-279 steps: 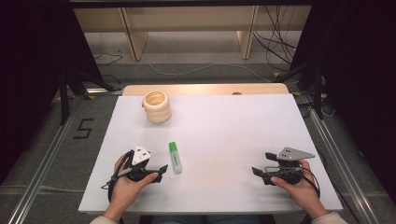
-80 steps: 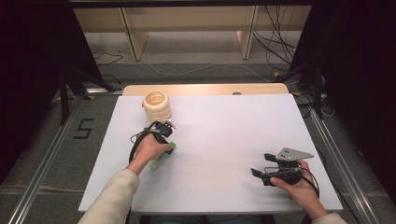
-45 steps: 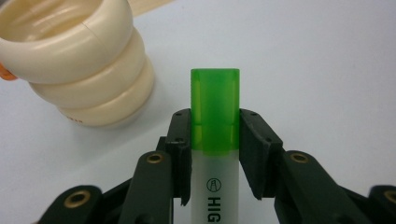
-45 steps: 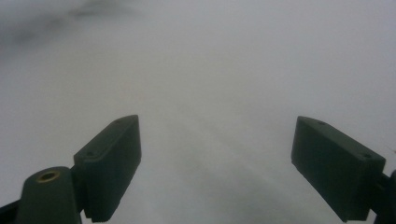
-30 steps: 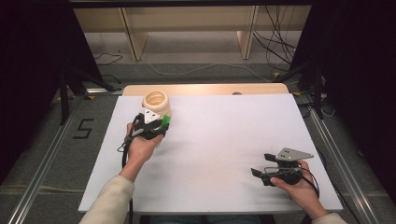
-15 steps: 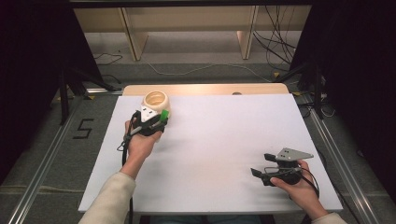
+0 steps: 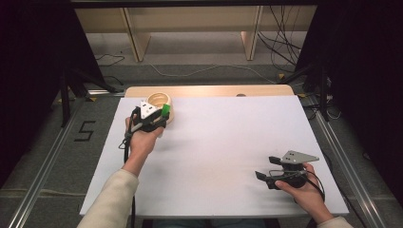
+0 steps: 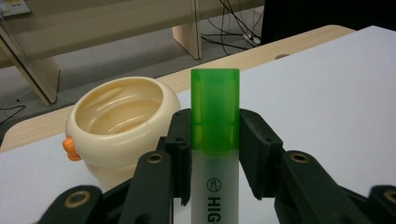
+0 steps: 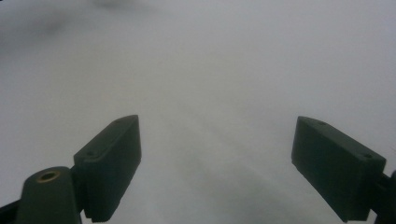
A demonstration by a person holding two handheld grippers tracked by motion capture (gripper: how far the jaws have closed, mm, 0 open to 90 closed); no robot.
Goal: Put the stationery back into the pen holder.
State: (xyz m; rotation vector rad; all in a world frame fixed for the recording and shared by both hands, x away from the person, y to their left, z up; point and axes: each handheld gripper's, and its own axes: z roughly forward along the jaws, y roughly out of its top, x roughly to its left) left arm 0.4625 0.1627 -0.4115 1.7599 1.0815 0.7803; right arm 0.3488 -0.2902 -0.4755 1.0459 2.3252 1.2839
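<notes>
Highlighter, green-capped with a white barrel, is clenched upright between the two black jaws of the left tongs, the cap standing clear above the pads. In the high view these left tongs are held at the far left of the table, with the green cap seen just beside the rim of a cream-coloured cup. From the left gripper view the cup is found just behind and to the left of the marker, its inside bare and a small orange knob showing on its side. The right tongs are rested at the near right of the table, well apart from the cup, and are held released, nothing being gripped between the wide-set jaws.
</notes>
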